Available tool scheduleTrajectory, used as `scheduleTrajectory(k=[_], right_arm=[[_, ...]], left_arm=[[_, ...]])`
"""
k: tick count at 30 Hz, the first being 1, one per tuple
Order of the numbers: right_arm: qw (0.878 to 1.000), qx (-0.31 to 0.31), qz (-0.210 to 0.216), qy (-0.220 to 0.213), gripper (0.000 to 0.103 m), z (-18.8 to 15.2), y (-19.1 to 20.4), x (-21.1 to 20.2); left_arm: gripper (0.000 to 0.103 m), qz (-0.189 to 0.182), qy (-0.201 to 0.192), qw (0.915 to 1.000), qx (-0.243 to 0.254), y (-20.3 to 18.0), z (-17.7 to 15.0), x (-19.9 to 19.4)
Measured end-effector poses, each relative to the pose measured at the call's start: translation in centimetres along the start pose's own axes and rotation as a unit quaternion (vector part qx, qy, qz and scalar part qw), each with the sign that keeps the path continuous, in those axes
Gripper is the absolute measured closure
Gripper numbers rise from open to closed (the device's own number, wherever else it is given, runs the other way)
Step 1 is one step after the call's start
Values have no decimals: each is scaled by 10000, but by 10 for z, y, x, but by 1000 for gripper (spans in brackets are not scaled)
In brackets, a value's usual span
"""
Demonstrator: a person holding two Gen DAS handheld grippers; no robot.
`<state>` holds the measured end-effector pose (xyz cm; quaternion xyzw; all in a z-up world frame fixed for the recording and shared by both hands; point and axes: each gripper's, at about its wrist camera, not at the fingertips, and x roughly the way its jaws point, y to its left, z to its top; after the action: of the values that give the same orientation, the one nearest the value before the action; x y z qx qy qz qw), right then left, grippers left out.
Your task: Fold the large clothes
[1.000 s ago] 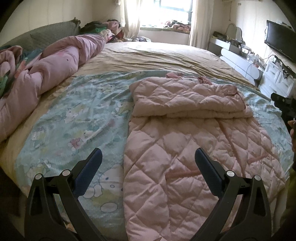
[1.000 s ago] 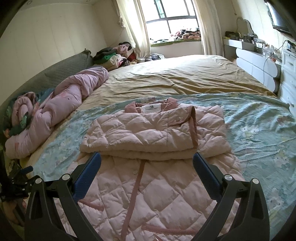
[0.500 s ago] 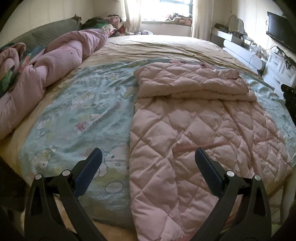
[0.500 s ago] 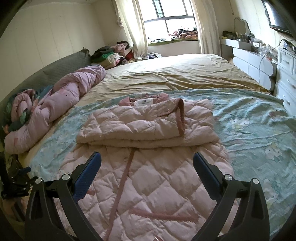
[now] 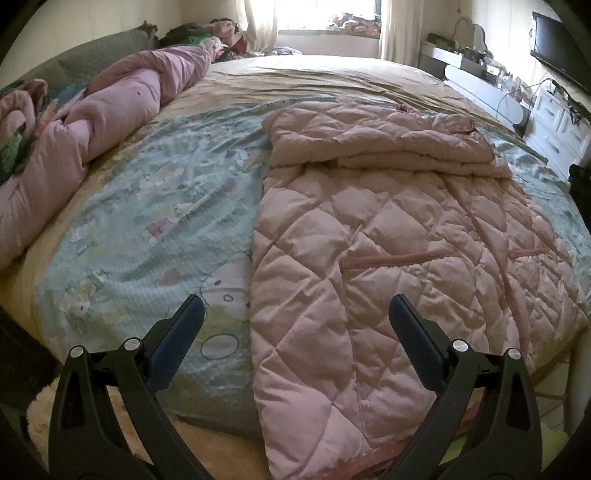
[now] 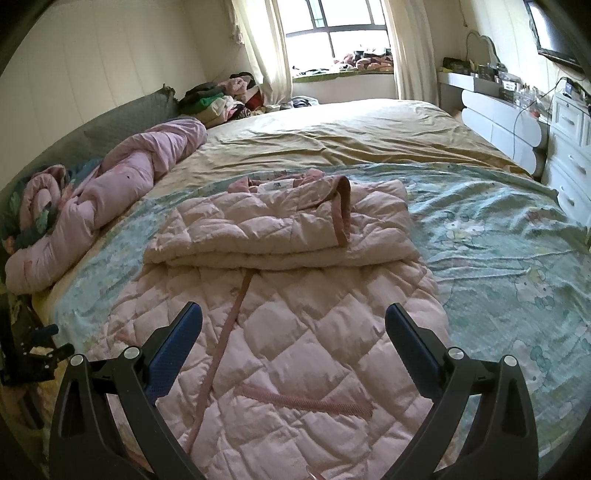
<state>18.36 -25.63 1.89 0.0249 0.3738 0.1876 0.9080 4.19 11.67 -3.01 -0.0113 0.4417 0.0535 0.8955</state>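
1. A pink quilted coat (image 5: 406,258) lies spread on the bed, over a pale green cartoon-print sheet (image 5: 155,221), with its hem hanging over the near edge of the mattress.
2. The coat's upper part is folded down onto itself, making a thick layered band (image 6: 280,236) across the far end; the collar and a white label (image 6: 277,185) show at the top of that band.
3. A darker pink zipper strip (image 6: 229,325) runs down the middle of the flat lower part, and a slanted pocket trim (image 6: 306,402) sits near the hem.
4. The left gripper (image 5: 295,314) hovers above the near left edge of the coat, its jaws spread wide and holding nothing; one blue-padded finger (image 5: 177,339) is over the sheet, the other over the quilting.
5. The right gripper (image 6: 293,321) hangs over the coat's lower half, jaws equally wide apart and empty.
6. A rolled pink duvet (image 6: 110,188) lies along the left side of the bed, well apart from the coat.
7. Beyond the green sheet is a tan bedsheet (image 6: 351,136), and a pile of clothes (image 6: 218,99) sits by the window (image 6: 343,33).
8. White drawers (image 6: 569,147) stand at the right.
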Motion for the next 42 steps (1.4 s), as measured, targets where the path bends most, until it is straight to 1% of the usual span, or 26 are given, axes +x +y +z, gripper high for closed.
scheduleTrajectory(k=[10,18,21,26,29,32,35,37,40,42], right_arm=[[9996,-157,-93,230,4,-19,-4,-3],[9980,-196,-175,571,4,-47,-14,-6],[9972,-192,-189,698,4,-56,-17,-6],[9961,-254,-215,821,4,-68,-19,-9],[9958,-232,-225,859,4,-70,-21,-10],[9955,-227,-250,890,4,-72,-24,-12],[9951,-189,-305,917,4,-73,-30,-14],[9949,-160,-356,929,4,-74,-35,-18],[9943,-127,-431,964,4,-76,-42,-23],[9936,-83,-468,1021,4,-79,-49,-28]], left_arm=[[9,-19,318,9995,-74,5,-13,11],[9,-88,803,9967,-39,7,-25,26],[9,-177,958,9952,-32,7,-29,30],[9,-378,1320,9905,-105,13,-36,41],[9,-430,1489,9879,-54,12,-40,45],[9,-587,1790,9821,31,11,-50,51],[9,-746,1988,9772,26,10,-54,55],[9,-755,2064,9755,53,7,-55,57],[9,-684,2010,9771,123,1,-57,56],[10,-832,2009,9760,92,-3,-60,56]])
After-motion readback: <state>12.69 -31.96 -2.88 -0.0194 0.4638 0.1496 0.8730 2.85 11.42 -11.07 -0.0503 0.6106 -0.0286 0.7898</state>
